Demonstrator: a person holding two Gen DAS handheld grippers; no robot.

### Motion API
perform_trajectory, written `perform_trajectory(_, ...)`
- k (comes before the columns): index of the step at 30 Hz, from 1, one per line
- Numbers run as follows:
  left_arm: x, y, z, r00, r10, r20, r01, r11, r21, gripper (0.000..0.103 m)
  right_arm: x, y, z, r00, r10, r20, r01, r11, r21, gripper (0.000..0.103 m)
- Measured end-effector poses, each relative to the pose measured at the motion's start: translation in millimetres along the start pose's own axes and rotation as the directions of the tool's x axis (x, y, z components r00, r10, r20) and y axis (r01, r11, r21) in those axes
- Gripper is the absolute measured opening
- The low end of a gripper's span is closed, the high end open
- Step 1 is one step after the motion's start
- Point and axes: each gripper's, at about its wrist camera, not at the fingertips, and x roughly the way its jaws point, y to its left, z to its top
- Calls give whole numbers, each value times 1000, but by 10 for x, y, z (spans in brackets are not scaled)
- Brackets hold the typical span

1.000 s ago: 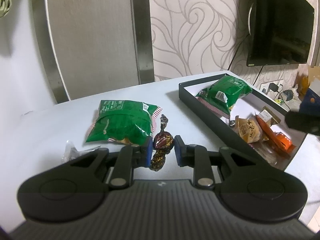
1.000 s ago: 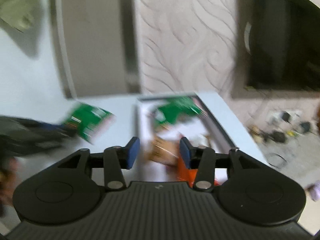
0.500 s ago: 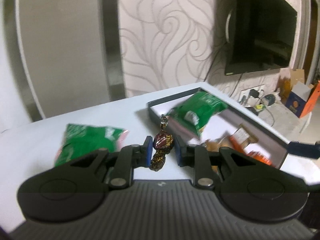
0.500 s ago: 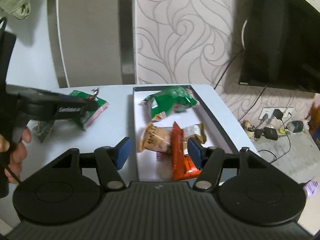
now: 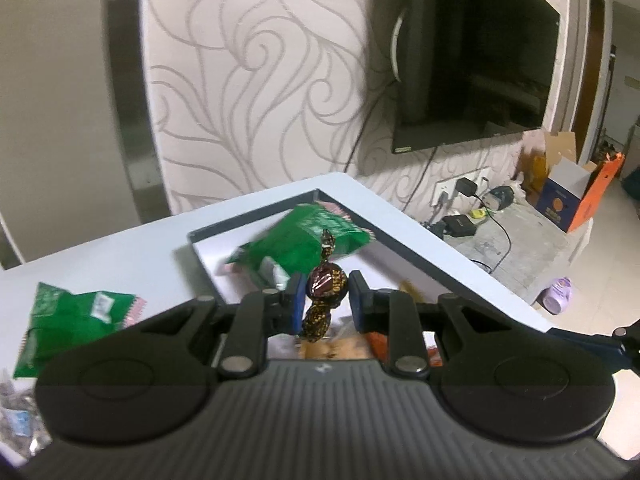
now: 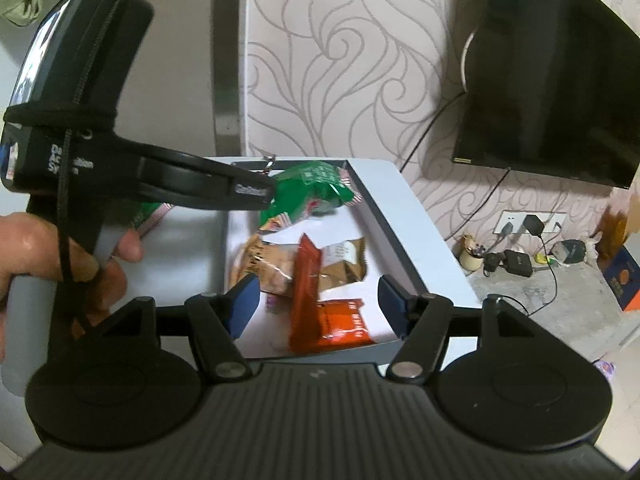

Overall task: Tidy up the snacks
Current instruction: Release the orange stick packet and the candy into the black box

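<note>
Table (image 5: 120, 248): a pale top carrying everything; from where I stand the tray sits toward its right end.
Tray (image 6: 404, 240): a dark-walled, white-floored box, long axis running away from both grippers; it lies directly ahead of and below the two of them.
Green bag in tray (image 6: 316, 184): lies at the far end, slightly blurred.
Green bag on table (image 5: 76, 320): lies outside the tray, off to the left, not yet put away.
Tan and orange packets (image 6: 320, 276): crowd the tray's near half, the orange stick lying along the tray's length.
Right gripper (image 6: 316, 300): fingers spread wide, nothing between them, hanging over the tray's near end.
Left gripper (image 5: 325, 298): pinching the candy, reaching in from the left above the tray's middle; it is the nearer tool to the free floor.
Candy (image 5: 326, 284): a dark twist-wrapped sweet held upright, long axis vertical, tails above and below the pads, poised over the tray.
Deciding relation: I judge the bare white floor between green bag and tan packets sits just below and ahead of the candy, so a short drop should do.
</note>
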Motion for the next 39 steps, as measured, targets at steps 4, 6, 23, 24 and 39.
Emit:
perform_trajectory(4, 104, -97, -11, 1000, -11, -18, 12, 1000, 10, 27, 28, -63, -24, 1000, -8, -10, 8, 1000, -4, 71)
perform_trajectory(6, 161, -136, -7, 1000, -15, -25, 15, 1000, 14, 27, 40, -91, -39, 1000, -8, -15, 8, 1000, -6, 72)
perform_trajectory(23, 385, -209, -13, 998, 35, -61, -33, 999, 27, 29, 81, -220, -82, 999, -5, -39, 6, 1000, 11, 72)
perform_trajectory(24, 382, -207, -13, 997, 39, -59, -38, 999, 27, 30, 78, -215, -79, 999, -5, -39, 5, 1000, 9, 72)
perform_trajectory(39, 277, -183, -5, 999, 12, -52, -11, 1000, 15, 48, 32, -175, -34, 1000, -1, -24, 1, 1000, -2, 72)
